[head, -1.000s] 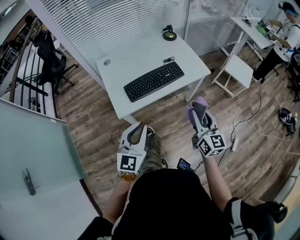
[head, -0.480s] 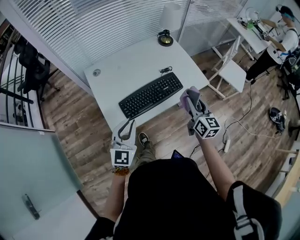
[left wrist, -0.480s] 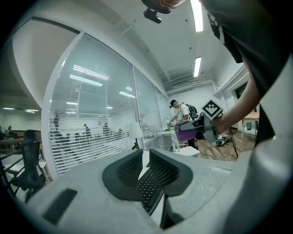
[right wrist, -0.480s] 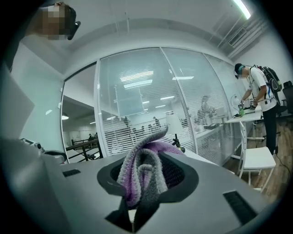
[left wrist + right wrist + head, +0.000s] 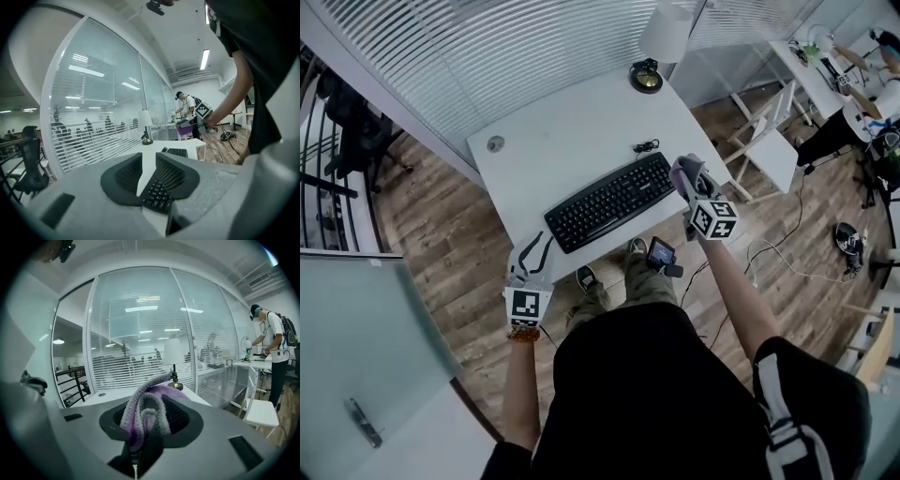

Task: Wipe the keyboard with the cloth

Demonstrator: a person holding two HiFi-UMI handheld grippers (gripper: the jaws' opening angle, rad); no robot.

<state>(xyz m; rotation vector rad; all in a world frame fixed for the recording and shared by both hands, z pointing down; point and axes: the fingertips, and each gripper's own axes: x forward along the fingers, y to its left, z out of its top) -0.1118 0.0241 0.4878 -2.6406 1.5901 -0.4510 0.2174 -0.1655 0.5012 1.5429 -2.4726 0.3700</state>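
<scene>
A black keyboard [image 5: 609, 202] lies slanted on the white table [image 5: 562, 141], near its front edge. My left gripper [image 5: 534, 248] hovers at the table's front left corner, just short of the keyboard's left end [image 5: 159, 197]. Its jaws are opening, with a narrow gap and nothing between them. My right gripper [image 5: 690, 176] is at the keyboard's right end, shut on a grey and purple cloth [image 5: 684, 169]. In the right gripper view the cloth [image 5: 145, 416] bulges up between the jaws and hides what lies below.
A desk lamp [image 5: 647, 77] stands at the table's far right corner. A small coiled cable [image 5: 643, 145] lies behind the keyboard, and a round grommet [image 5: 495, 143] sits at the far left. A white folding chair [image 5: 769, 150] stands to the right. Wooden floor surrounds the table.
Both grippers have moved forward and down from in front of the body to the table's front edge. The left jaws have parted slightly. The cloth stays in the right gripper.
</scene>
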